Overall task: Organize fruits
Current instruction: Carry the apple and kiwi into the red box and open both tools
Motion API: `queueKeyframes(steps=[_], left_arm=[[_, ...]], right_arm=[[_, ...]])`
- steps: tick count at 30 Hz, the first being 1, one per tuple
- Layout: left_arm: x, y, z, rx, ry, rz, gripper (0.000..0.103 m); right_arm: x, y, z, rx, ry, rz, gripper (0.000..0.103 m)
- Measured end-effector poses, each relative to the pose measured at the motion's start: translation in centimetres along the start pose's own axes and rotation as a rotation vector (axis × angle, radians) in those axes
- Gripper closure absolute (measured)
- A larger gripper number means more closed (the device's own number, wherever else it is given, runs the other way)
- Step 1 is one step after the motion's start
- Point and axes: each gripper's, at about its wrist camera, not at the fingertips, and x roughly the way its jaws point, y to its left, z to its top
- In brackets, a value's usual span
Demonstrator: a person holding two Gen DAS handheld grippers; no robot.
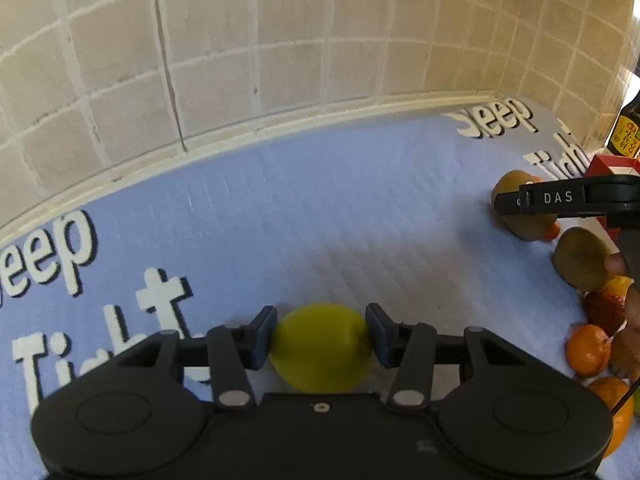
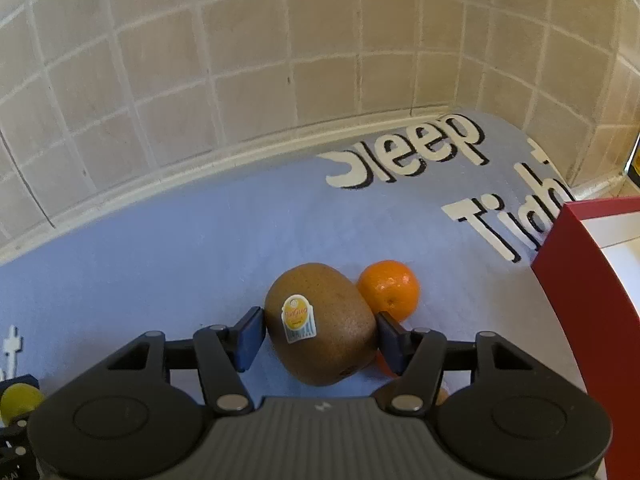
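- We're over a pale blue mat [image 1: 320, 208] printed with big white letters, pushed up against a beige tiled wall [image 1: 280, 40].
- A red and white box [image 2: 592, 280] sits at the mat's right edge, and a dark bottle [image 1: 628, 132] stands past it in the corner.
- Fruit count from the left wrist view: one lime [image 1: 322, 346], two kiwis, at least three oranges and one red fruit [image 1: 604, 308], bunched at the right.
- Left gripper [image 1: 322, 340]: jaws about half open and clamped on the lime, a blue pad touching each side, above the open middle of the mat.
- Right gripper [image 2: 320, 336]: jaws set wide around a stickered kiwi [image 2: 320, 324], both pads pressing its sides.
- An orange [image 2: 389, 290] touches that kiwi on its far right side.
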Motion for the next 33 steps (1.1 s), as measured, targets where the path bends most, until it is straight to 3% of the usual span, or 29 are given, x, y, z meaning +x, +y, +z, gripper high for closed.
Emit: queueKeyframes(steps=[5, 10, 14, 17, 21, 26, 33], left_arm=[[-3.1, -1.6, 0.8, 0.026, -0.058, 0.008, 0.045], [-8.0, -4.5, 3.3, 0.071, -0.184, -0.039, 0.045], [-11.4, -7.9, 6.1, 0.106, -0.28, -0.136, 0.045], [-12.6, -11.4, 8.6, 0.125, -0.306, -0.26, 0.045], [-11.6, -17.0, 12.1, 0.151, -0.286, -0.421, 0.045], [-6.0, -25.4, 15.4, 0.168, -0.143, -0.561, 0.045], [1.8, -35.1, 14.0, 0.28, 0.015, -0.526, 0.045]], right_arm=[[-4.4, -1.1, 0.2, 0.037, -0.082, 0.036, 0.041], [-11.7, -3.6, 1.4, 0.076, -0.209, 0.044, 0.041], [-18.7, -7.2, 2.5, 0.095, -0.328, -0.019, 0.041], [-22.5, -10.8, 2.8, 0.118, -0.374, -0.111, 0.041], [-24.7, -16.4, 2.0, 0.193, -0.346, -0.217, 0.041], [-23.2, -23.0, -0.7, 0.293, -0.22, -0.264, 0.041], [-18.2, -27.6, -4.7, 0.366, -0.06, -0.201, 0.041]])
